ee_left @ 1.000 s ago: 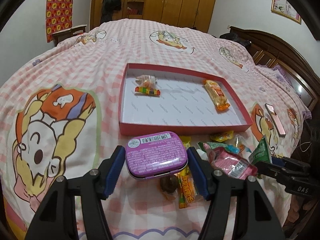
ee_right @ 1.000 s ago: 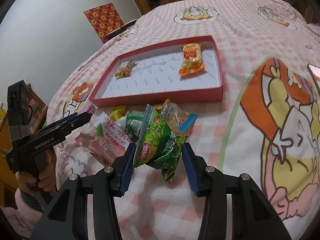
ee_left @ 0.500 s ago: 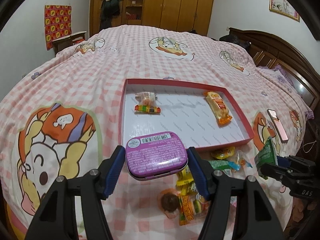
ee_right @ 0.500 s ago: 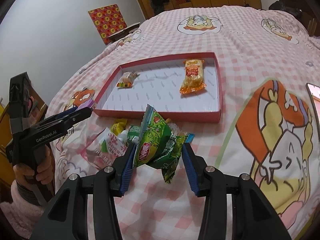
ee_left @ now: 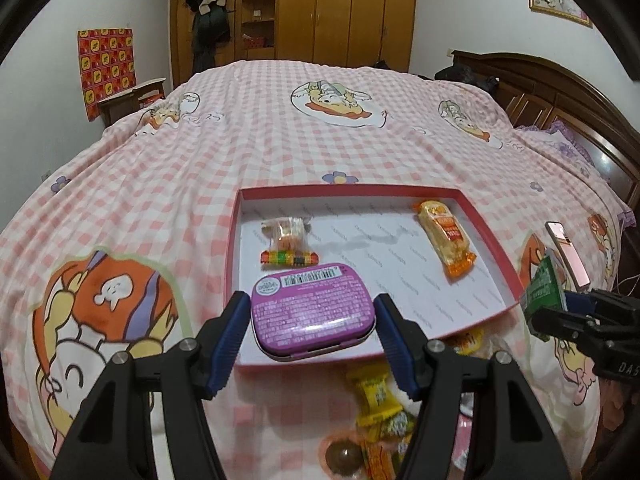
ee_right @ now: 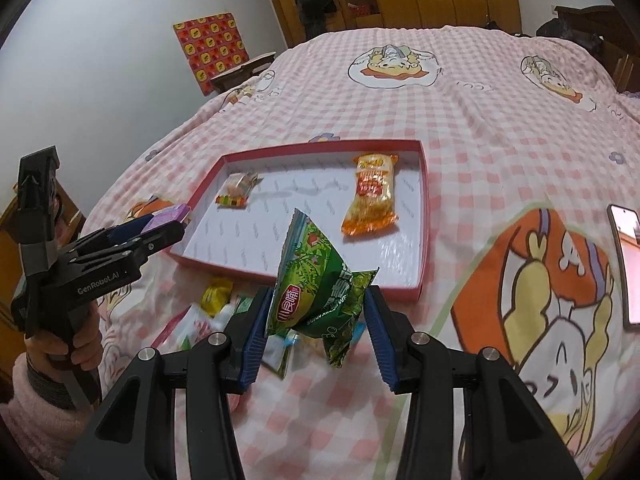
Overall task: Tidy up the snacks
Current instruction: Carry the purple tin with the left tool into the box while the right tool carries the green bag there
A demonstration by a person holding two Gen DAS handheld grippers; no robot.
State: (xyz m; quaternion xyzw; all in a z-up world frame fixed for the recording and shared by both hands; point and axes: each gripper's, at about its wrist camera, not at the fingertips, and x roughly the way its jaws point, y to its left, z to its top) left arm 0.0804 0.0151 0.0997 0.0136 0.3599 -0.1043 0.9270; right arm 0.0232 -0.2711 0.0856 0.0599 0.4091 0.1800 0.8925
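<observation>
My left gripper (ee_left: pixel 312 314) is shut on a flat purple tin (ee_left: pixel 314 308), held in the air over the near edge of the red-rimmed tray (ee_left: pixel 490 236). My right gripper (ee_right: pixel 318 316) is shut on a green snack packet (ee_right: pixel 320 292), lifted just short of the tray's front rim (ee_right: pixel 280 274). Inside the tray lie an orange wrapped snack (ee_left: pixel 446 238) (ee_right: pixel 372 194) and a small clear bag of coloured candy (ee_left: pixel 286 240) (ee_right: pixel 236 188). The left gripper with the purple tin (ee_right: pixel 168 216) shows at the left of the right wrist view.
Several loose snacks (ee_left: pixel 380 400) (ee_right: pixel 216 300) lie on the pink checked bedspread (ee_left: pixel 280 140) in front of the tray. A pink phone (ee_left: pixel 566 252) (ee_right: pixel 626 264) lies to the right. A dark wooden headboard (ee_left: pixel 560 96) lines the right side; wardrobes stand at the back.
Both grippers have risen and moved forward toward the tray with their loads. The purple tin now hangs over the tray's near edge, and the loose snack pile has slid lower in both views.
</observation>
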